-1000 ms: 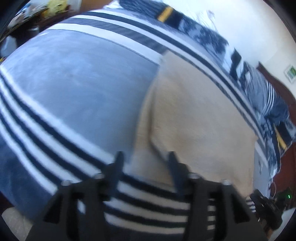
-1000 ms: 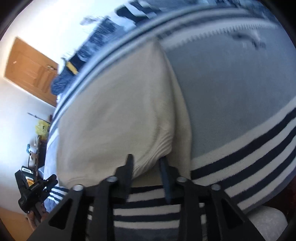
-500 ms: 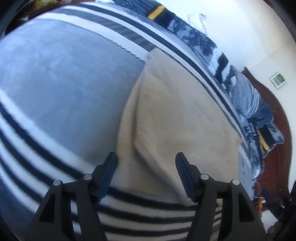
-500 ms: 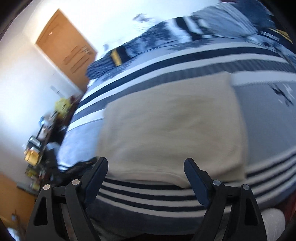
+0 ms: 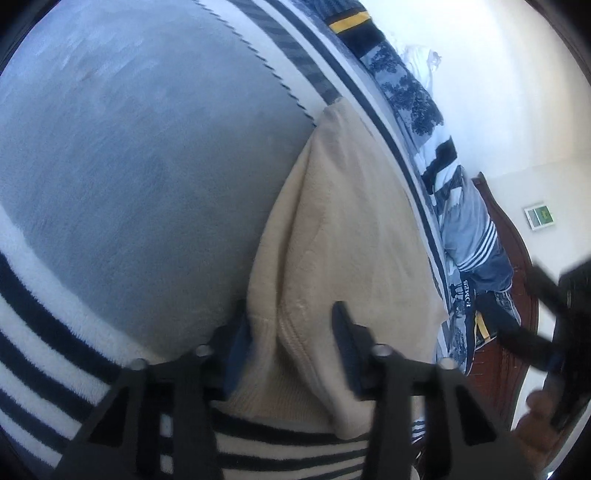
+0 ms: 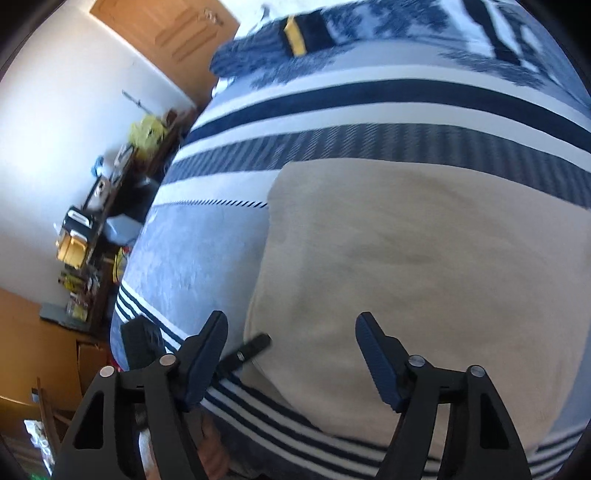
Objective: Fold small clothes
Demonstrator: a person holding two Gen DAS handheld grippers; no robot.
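A beige knit garment (image 5: 354,236) lies folded flat on a grey, white and navy striped blanket (image 5: 140,177). My left gripper (image 5: 291,328) is open, its fingers straddling the garment's near left corner where the layered edges meet. In the right wrist view the garment (image 6: 424,258) fills the middle. My right gripper (image 6: 291,343) is open and empty, held above the garment's near edge. The left gripper's fingertips (image 6: 255,345) show at the garment's lower left corner. The right gripper also shows at the far right of the left wrist view (image 5: 561,321).
Patterned blue and white bedding (image 5: 424,122) lies along the far side of the bed. A dark wooden headboard (image 5: 517,258) stands beyond it. In the right wrist view a cluttered dark shelf (image 6: 99,221) and a wooden door (image 6: 166,26) are at the left.
Both grippers let go of the garment's near edge and opened. The left gripper moved back onto the near left corner. The right gripper lifted and swung left along the near edge.
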